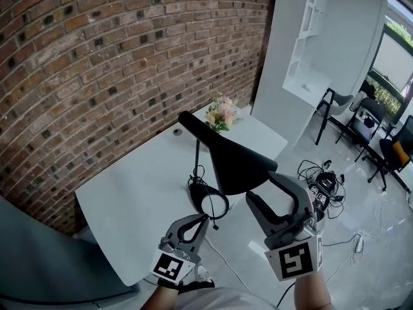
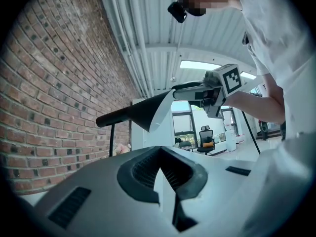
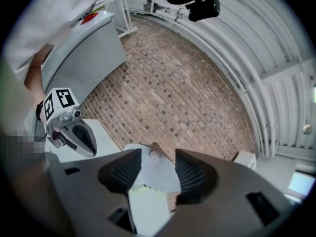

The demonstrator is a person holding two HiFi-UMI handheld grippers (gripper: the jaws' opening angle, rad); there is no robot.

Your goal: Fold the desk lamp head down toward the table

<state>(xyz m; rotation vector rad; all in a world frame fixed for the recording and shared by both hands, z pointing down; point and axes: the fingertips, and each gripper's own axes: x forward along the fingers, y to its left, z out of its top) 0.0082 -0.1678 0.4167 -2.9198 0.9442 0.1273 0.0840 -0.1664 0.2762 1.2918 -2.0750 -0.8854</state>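
Observation:
A black desk lamp stands on the white table point(image 1: 129, 192). It has a ring base point(image 1: 210, 203), a thin stem point(image 1: 196, 157) and a cone shade point(image 1: 235, 163) held roughly level. My right gripper point(image 1: 260, 187) is open at the shade's wide end, with the rim between its jaws. The right gripper view point(image 3: 158, 152) looks into the shade's white inside point(image 3: 160, 174) and at the bulb point(image 3: 153, 156). My left gripper point(image 1: 205, 219) hovers by the base, near the table's front edge, shut on nothing. The left gripper view point(image 2: 159, 149) looks up at the shade point(image 2: 143, 111).
A brick wall point(image 1: 116, 63) backs the table. A small bunch of flowers point(image 1: 221, 113) stands at the table's far end. Right of the table are loose cables point(image 1: 326, 181) on the floor, black chairs point(image 1: 361, 123) and white shelving point(image 1: 310, 37).

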